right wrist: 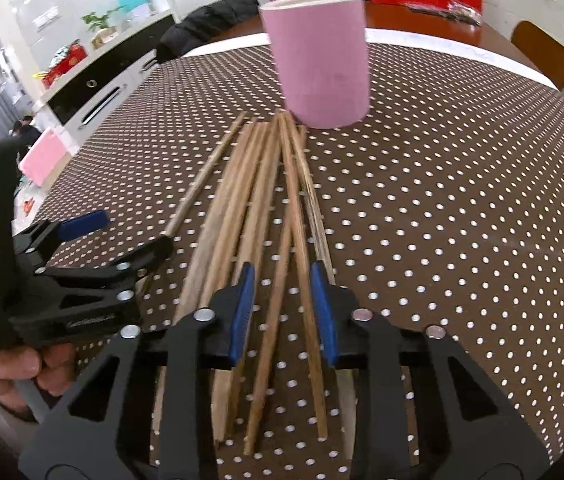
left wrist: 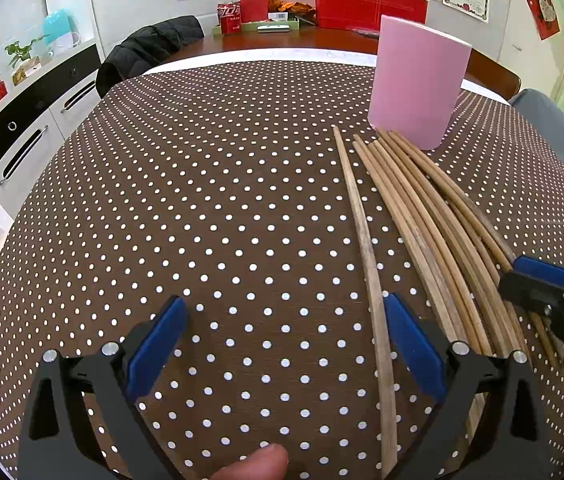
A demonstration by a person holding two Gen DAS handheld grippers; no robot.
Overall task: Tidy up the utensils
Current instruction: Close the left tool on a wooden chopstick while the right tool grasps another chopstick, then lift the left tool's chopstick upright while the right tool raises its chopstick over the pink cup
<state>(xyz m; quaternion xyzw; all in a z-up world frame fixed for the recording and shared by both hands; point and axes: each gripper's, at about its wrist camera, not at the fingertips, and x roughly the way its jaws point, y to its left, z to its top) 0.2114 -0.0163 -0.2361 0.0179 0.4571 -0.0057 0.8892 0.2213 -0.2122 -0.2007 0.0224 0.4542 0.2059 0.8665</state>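
Several wooden chopsticks (left wrist: 422, 216) lie side by side on the dotted brown tablecloth, tips toward an upright pink cup (left wrist: 418, 80). One chopstick (left wrist: 366, 248) lies apart to the left, between my left gripper's fingers near the right pad. My left gripper (left wrist: 282, 340) is open wide and low over the cloth. In the right wrist view the chopsticks (right wrist: 265, 208) run up to the pink cup (right wrist: 322, 56). My right gripper (right wrist: 284, 304) is open over the bundle, with two chopsticks between its pads. It also shows in the left wrist view (left wrist: 542, 284).
The table's far edge (left wrist: 265, 56) is behind the cup, with a dark jacket (left wrist: 149, 48) on a chair and red boxes (left wrist: 366, 0) beyond. A white cabinet (left wrist: 29, 128) stands to the left. The left gripper shows in the right wrist view (right wrist: 93, 248).
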